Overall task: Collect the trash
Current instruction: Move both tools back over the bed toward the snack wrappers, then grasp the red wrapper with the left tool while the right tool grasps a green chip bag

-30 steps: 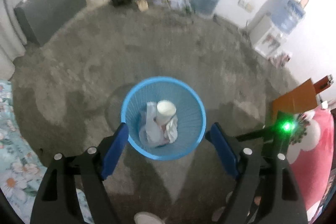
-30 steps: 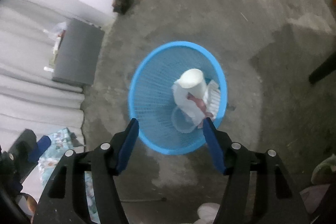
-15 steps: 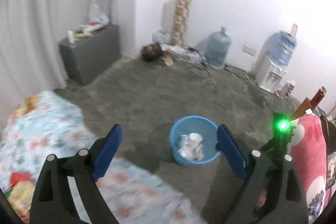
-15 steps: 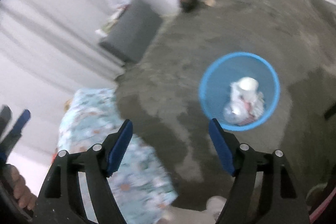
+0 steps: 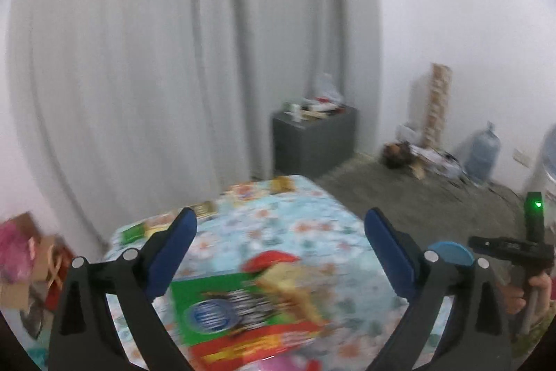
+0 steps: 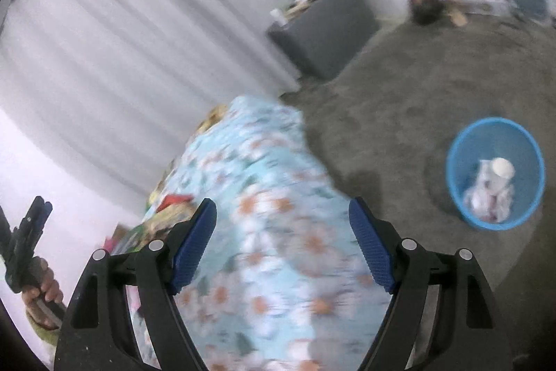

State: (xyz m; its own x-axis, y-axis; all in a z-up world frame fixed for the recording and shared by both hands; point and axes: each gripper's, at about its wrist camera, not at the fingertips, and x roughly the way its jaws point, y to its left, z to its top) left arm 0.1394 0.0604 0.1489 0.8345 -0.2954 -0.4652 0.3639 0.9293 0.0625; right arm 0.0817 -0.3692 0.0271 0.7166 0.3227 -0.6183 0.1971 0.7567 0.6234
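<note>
A blue mesh trash basket (image 6: 495, 172) stands on the grey floor at the right of the right wrist view, holding a white cup and crumpled white paper. Its rim (image 5: 450, 251) peeks out behind the right finger in the left wrist view. My left gripper (image 5: 279, 252) is open and empty above a table with a floral cloth (image 5: 295, 221), just over a green and red snack wrapper (image 5: 243, 312). Several small wrappers (image 5: 205, 209) lie along the table's far edge. My right gripper (image 6: 283, 246) is open and empty over the same cloth (image 6: 278, 232).
A grey cabinet (image 5: 314, 141) with clutter on top stands by the white curtain. Water bottles (image 5: 483, 152) and a heap of litter (image 5: 417, 155) line the far wall. A cardboard box (image 5: 24, 263) sits at the left of the table.
Both grippers have swung up and away from the basket to the floral table. The basket has shifted to the right in both views. The wrappers have come into view.
</note>
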